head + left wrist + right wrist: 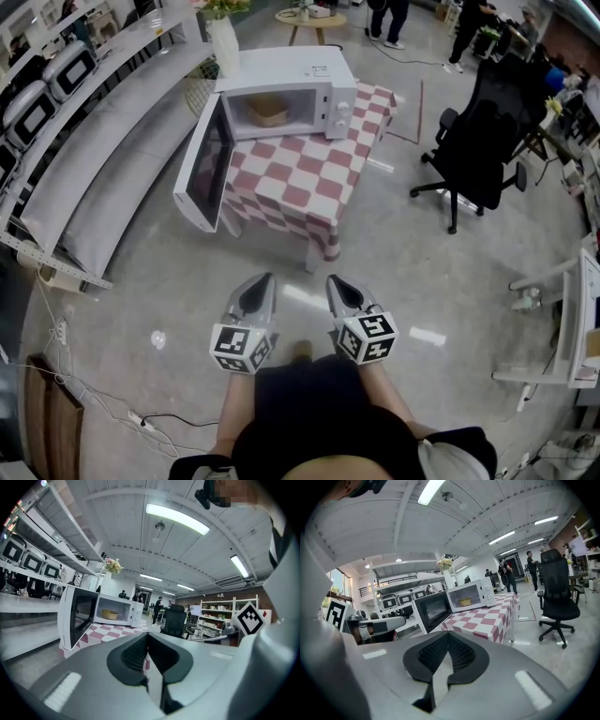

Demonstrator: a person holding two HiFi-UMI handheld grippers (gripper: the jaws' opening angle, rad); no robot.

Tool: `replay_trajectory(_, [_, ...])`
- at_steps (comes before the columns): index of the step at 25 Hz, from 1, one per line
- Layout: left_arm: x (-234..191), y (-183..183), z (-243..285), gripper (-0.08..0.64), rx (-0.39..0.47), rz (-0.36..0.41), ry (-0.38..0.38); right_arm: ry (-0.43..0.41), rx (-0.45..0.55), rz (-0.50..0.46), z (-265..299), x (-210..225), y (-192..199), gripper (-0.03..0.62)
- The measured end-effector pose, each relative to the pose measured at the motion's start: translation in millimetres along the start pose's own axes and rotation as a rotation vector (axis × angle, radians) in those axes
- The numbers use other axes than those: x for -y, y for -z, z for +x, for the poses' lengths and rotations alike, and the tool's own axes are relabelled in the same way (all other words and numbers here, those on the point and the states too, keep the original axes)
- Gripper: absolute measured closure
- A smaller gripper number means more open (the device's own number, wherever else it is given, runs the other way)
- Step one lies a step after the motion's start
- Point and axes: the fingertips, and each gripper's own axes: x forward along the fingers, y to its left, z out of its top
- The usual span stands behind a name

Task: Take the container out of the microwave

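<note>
container point(268, 111): mouth up in microwave point(281, 66) | left hand-held gripper point(268, 279), right hand-held gripper point(331, 281): closed, empty

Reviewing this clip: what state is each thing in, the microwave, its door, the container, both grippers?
White boxy microwave: upright on the red-and-white checked table, cavity exposed.
Its white door with dark window: swung wide open.
Tan round container: inside the microwave, untouched.
Left gripper: shut, holding nothing.
Right gripper: shut, holding nothing.
</note>
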Motion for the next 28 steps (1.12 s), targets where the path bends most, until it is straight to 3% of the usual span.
replay_trajectory(16, [2.8,8.4,-15.5,0.549,-0.008,-0.026,0.011,0.034,-0.002,0.010,-10.5,-6.6,6.9,0.592])
replay_trajectory(28, [-10.2,6.0,4.3,0.549,-0.014,-0.034,-0.012,0.038,-0.006,0.015,4.6,8.2,-3.0,0.592])
